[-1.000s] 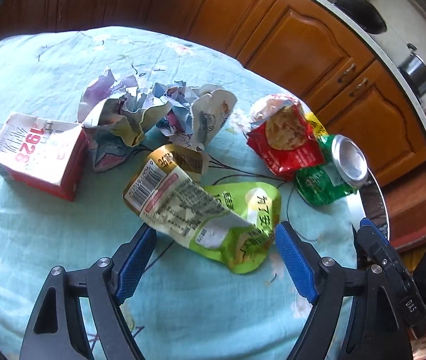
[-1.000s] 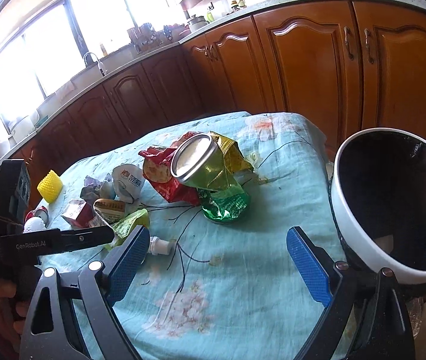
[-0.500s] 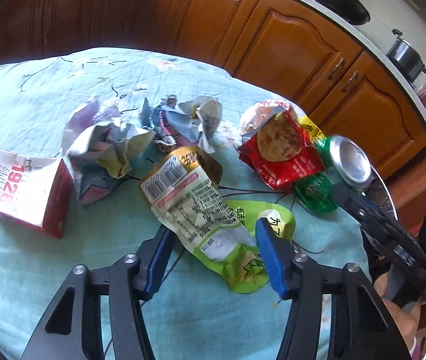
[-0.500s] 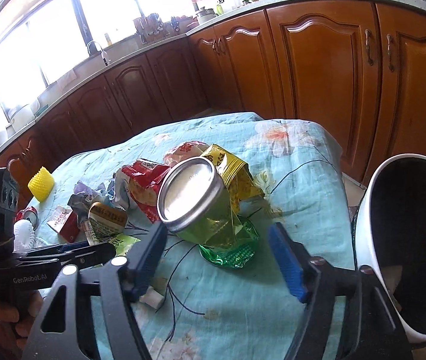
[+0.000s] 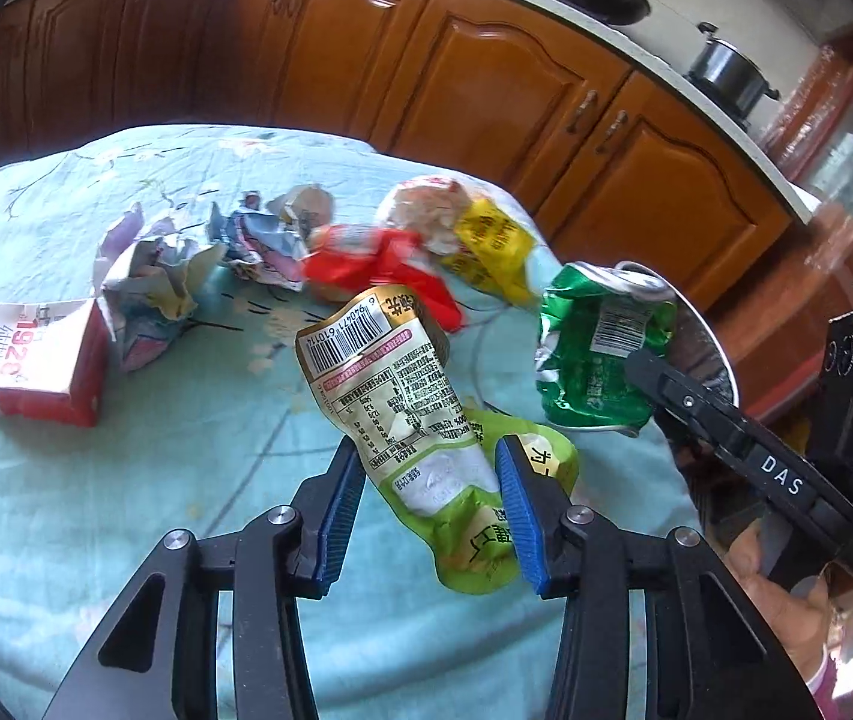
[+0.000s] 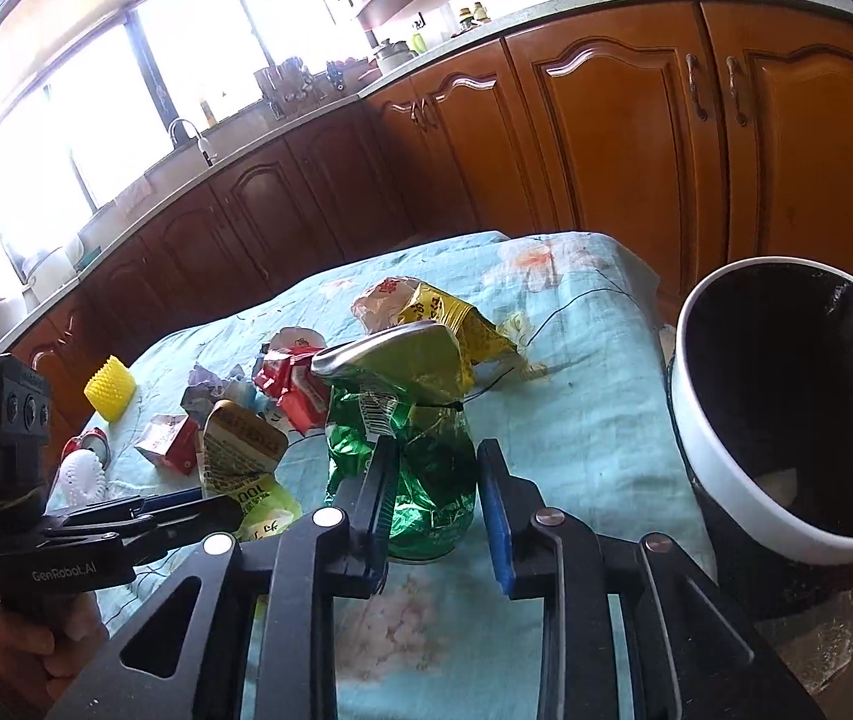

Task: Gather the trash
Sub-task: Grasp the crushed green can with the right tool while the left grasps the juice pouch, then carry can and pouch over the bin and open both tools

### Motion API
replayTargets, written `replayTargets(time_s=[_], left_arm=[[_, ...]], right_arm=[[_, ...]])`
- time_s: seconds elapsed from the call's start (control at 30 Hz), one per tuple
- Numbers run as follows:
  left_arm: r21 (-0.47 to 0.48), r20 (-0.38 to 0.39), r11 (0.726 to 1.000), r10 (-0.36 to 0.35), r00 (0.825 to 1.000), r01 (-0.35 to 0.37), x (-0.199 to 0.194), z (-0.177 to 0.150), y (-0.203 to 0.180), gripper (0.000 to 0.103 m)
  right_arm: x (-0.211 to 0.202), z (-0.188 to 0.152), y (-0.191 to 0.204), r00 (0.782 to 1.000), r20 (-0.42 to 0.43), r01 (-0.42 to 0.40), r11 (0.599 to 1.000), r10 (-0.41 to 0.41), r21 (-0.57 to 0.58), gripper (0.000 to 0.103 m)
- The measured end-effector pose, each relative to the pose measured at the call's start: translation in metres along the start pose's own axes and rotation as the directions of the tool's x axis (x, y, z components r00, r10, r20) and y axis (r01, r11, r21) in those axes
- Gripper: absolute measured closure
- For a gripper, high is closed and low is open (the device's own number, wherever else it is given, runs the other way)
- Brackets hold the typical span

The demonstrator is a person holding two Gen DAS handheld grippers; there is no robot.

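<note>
Left wrist view: left tool (image 5: 432, 495) closing on crumpled green snack pouch (image 5: 408, 408), lifted above desk (image 5: 126, 480); right wrist view: right tool (image 6: 435, 498) closing on crushed green can (image 6: 420, 450) beside white-rimmed bin (image 6: 720, 468) at desk edge.

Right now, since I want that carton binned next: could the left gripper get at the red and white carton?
Probably not yet. The left gripper is closing, with the green snack pouch between its jaws. Otherwise the red and white carton lies apart on the cloth with nothing blocking it.
</note>
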State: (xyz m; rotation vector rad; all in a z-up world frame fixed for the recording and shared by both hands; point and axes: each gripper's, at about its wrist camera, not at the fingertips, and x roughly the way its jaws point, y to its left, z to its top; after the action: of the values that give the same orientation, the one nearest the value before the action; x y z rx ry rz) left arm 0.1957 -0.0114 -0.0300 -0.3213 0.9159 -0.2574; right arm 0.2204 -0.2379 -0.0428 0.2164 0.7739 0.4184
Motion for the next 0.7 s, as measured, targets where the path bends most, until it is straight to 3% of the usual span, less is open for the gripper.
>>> replayTargets(time_s=[0.7], left_arm=[[0.164,-0.025,0.982,-0.091,0.996,0.094,0.014,0.004,-0.07,0.06]], right_arm=[[-0.067,-0.023,-0.045,0.993,0.066,0.089,0.991,-0.096,0.102,0.077]])
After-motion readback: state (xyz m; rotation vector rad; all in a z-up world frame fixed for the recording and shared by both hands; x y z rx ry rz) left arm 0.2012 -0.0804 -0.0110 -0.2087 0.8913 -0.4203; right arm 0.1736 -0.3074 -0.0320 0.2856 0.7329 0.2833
